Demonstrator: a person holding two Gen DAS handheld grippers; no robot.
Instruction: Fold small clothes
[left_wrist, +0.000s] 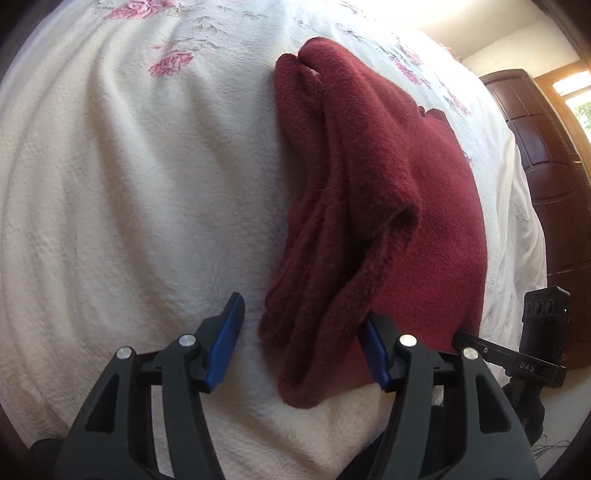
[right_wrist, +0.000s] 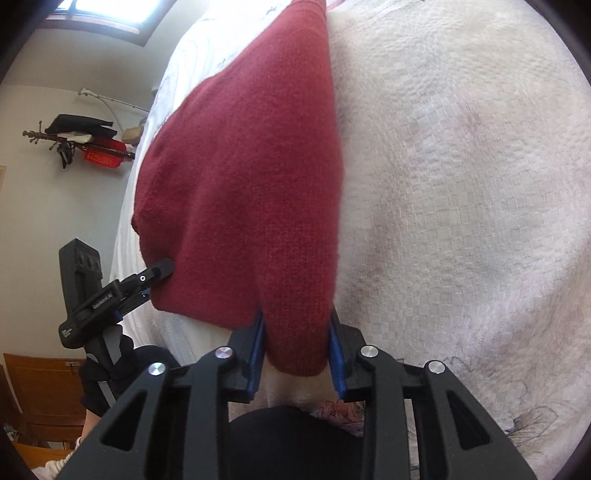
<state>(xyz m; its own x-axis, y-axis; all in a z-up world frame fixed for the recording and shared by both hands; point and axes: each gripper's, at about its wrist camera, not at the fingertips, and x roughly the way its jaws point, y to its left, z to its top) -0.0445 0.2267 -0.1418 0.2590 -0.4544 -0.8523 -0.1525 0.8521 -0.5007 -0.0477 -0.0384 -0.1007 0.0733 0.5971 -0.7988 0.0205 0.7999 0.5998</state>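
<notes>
A dark red knitted garment (left_wrist: 406, 184) lies folded lengthwise on a white bedspread (left_wrist: 129, 184), with several loose folds along its left side. My left gripper (left_wrist: 299, 339) is open around the garment's near corner; its right blue pad touches the fabric and its left pad stands clear. In the right wrist view the garment (right_wrist: 251, 166) runs away from me, and my right gripper (right_wrist: 297, 350) is shut on its near corner, blue pads pressed to both sides. The left gripper (right_wrist: 155, 284) shows at the garment's left corner. The right gripper (left_wrist: 509, 358) shows at the far right.
The bedspread (right_wrist: 461, 184) has pink flower prints and is rumpled. A dark wooden wardrobe (left_wrist: 546, 166) stands beyond the bed's right edge. A wall rack (right_wrist: 92, 147) with hung items and a wooden chair (right_wrist: 40, 387) stand off the bed's other side.
</notes>
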